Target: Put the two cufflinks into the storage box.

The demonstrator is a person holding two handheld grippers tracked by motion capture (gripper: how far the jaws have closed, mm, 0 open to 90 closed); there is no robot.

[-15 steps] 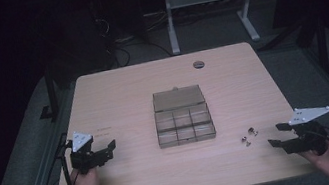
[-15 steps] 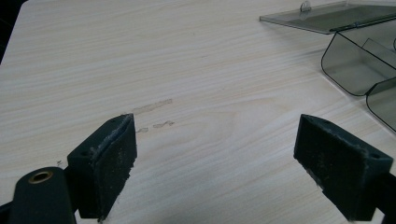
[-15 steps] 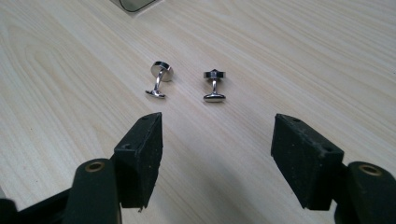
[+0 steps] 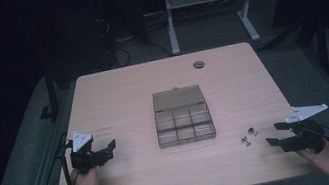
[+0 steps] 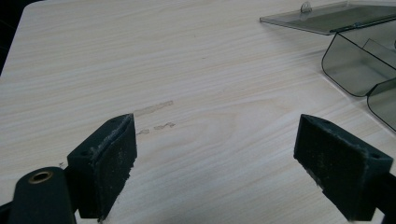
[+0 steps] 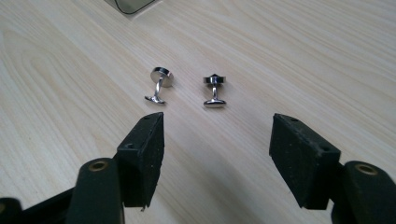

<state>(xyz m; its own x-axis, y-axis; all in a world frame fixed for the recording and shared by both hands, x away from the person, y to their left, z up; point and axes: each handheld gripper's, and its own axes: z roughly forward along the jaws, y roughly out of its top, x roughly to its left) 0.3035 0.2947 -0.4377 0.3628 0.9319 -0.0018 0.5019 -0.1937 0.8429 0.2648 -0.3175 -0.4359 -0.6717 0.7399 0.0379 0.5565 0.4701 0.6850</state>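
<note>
Fingers (image 6: 142, 154) of the right gripper (image 6: 217, 154) are spread wide with nothing between them, and they are aimed straight at two small metal cufflinks (image 6: 187, 88) lying on the bare table (image 6: 303, 56) just ahead. In the high view the cufflinks (image 4: 249, 137) are seen between the clear compartment box (image 4: 184, 125) and the right gripper (image 4: 281, 134), near the table's right front. The left cufflink (image 6: 159, 86) lies tilted on its side, the right cufflink (image 6: 214, 91) sits with its round face up and its toggle bar toward the jaws; the two are close together but apart.

Over on the other side, the left gripper (image 5: 215, 158) is held just above the wood, its pads (image 5: 112, 168) likewise parted and empty, with the box's open lid (image 5: 322, 16) up ahead to its right.

These pieces are judged light, rigid and polished, so slipping or skittering away is to be expected if they are nudged. A hold across the round head is likely the surest, since the thin stem offers little for broad pads. One is best taken at a time, with the jaws lowered close to the wood before closing. The box stands open, its compartments apparently empty.
</note>
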